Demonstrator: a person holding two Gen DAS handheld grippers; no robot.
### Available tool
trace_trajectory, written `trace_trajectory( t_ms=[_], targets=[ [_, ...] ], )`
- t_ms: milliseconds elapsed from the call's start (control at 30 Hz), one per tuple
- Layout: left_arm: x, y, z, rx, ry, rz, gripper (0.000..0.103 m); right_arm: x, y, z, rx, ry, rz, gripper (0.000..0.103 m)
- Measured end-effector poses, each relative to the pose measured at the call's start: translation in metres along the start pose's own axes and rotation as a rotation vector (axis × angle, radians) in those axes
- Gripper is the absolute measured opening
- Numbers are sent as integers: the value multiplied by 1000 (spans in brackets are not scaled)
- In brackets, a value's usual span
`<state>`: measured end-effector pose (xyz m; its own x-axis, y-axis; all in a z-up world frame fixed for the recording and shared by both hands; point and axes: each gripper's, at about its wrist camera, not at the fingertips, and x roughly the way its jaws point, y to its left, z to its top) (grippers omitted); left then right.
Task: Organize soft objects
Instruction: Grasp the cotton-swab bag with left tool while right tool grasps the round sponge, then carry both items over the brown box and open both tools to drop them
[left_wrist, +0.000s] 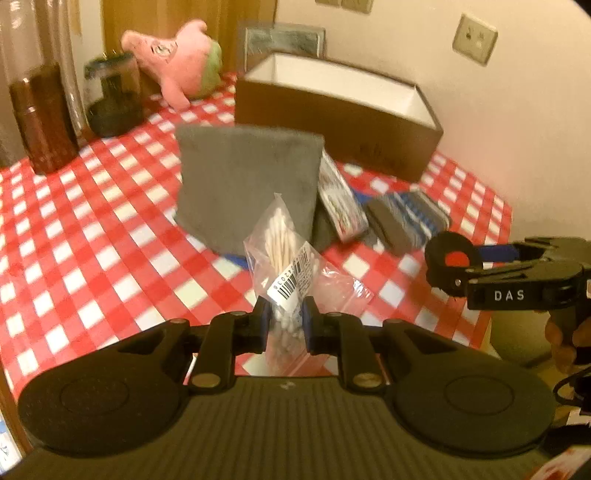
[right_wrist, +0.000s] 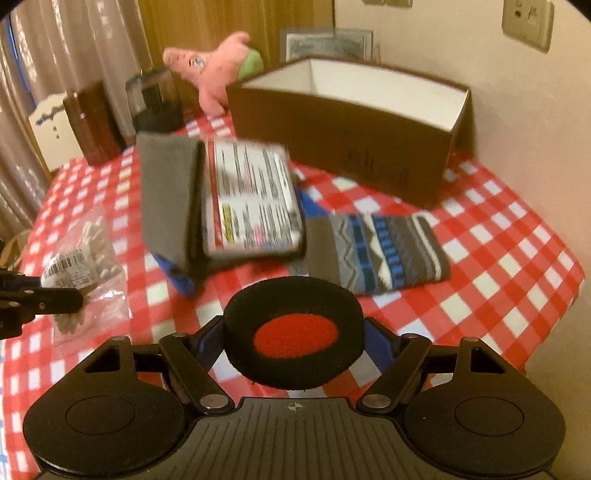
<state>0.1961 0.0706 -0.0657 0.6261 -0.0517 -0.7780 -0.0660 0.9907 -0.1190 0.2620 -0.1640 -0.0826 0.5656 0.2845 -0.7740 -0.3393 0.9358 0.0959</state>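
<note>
Left wrist view: left hand-held gripper (left_wrist: 283, 321) clamped narrow on a clear bag (left_wrist: 291, 266) of cotton swabs, bag lifted off the checked worktop (left_wrist: 92, 229). Right wrist view: right hand-held gripper (right_wrist: 288, 341) holds a round black pad with a red centre (right_wrist: 291, 334), jaws wide around it.

Step in hand, as judged: carry both items to the brown box (right_wrist: 332, 118) at the rear right. The box stands open; the white interior that shows is bare, floor hidden.

To do it well: raise both loads above the front wall before moving in, keep the two grippers apart, release low inside. The bag is gripped near its lower end and may swing or slip; keep it upright.

On the worktop in front of the box: grey cloth (right_wrist: 166, 199) folded around a printed packet (right_wrist: 251, 199), patterned sock (right_wrist: 384, 247) just beside. Pink plush (right_wrist: 218, 70) at rear left, near a dark jar (right_wrist: 155, 99), contents unclear.
</note>
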Motion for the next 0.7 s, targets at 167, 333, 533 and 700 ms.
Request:
trace_trajectory(
  t_ms=[167,333,533,700],
  targets=[
    [-21,-3,27,-22,-70,8,17,-19,-5,22,0,-40,23,78],
    [-27,-17,58,-33,-135,19,17,-29,-19,54,-19,-98,37,78],
    [-14,-43,95,-38,-175,29,17,-36,-45,95,-42,-157,51,78],
    [8,-61,128,-33,-198,33,17,-32,-68,124,-60,-190,54,78]
  ],
)
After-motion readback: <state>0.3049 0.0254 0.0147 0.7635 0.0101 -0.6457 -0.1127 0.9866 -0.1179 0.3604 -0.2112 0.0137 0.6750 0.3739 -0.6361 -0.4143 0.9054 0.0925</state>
